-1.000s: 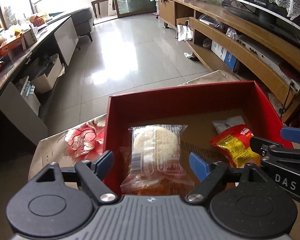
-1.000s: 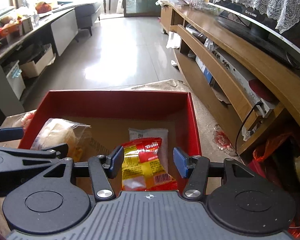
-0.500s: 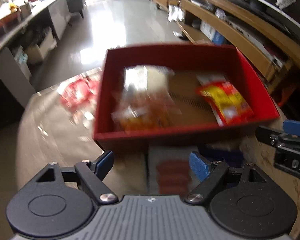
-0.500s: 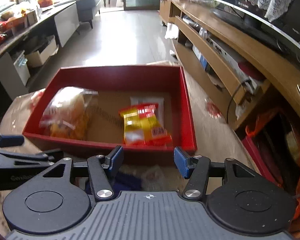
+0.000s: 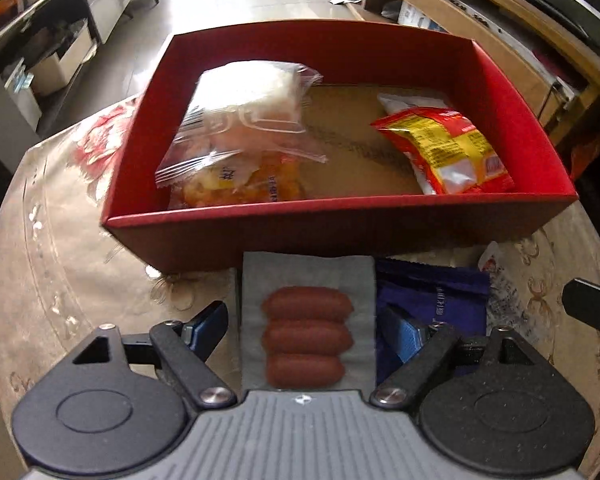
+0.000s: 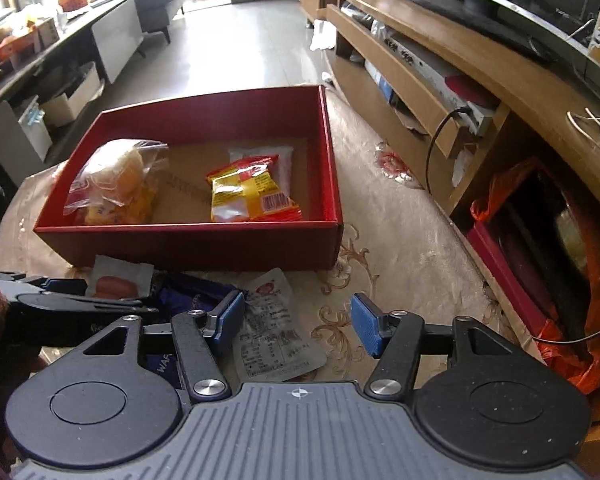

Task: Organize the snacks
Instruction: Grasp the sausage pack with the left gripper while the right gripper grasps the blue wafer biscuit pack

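Grey is the flat sausage packet point(image 5: 306, 320), lying on the table just before the red cardboard box point(image 5: 340, 224). Its long axis runs forward, between the spread fingers of the left gripper point(image 5: 306, 328), which is nearer. The right gripper point(image 6: 298, 320) is also released, above a silver pouch point(image 6: 276, 332).

Glossy tiled floor point(image 6: 236, 40), long wooden TV unit point(image 6: 440, 52), patterned rug point(image 6: 400, 232)

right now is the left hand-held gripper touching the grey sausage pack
Apart. In the left wrist view the open left hand-held gripper straddles the flat grey vacuum pack of three sausages, and tablecloth or blue wrapper shows between each blue fingertip and the pack's edges.
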### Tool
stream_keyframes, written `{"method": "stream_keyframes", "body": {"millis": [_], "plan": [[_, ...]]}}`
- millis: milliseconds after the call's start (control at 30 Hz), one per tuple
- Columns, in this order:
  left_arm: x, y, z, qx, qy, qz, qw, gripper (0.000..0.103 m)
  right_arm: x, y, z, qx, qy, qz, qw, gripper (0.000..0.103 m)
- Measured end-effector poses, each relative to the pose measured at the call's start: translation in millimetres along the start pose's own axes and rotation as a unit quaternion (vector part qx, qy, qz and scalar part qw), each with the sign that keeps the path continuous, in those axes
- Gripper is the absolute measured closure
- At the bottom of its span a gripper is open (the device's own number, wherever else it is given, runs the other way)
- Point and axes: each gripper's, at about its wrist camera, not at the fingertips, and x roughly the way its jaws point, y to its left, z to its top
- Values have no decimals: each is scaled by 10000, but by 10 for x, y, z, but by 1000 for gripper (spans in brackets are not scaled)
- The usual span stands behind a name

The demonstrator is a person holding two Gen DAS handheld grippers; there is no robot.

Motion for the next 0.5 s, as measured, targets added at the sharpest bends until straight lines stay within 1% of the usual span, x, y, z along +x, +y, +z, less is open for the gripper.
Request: {"method": "stream_keyframes", "body": {"millis": [100,233,367,500], "plan": [[-50,51,-38,-18,16,-9,10000,35,8,28,4,-85,19,25,10000,37],[-146,78,-177,52,35,19,10000,35,30,48,2,-94,78,60,9999,37],[-242,150,-336,79,35,53,9999,36,74,112,-31,-234,200,59,9995,37],[-392,308,-484,-65,-29,13,10000,36,136,203,-69,-307,374,182,9987,37]]}}
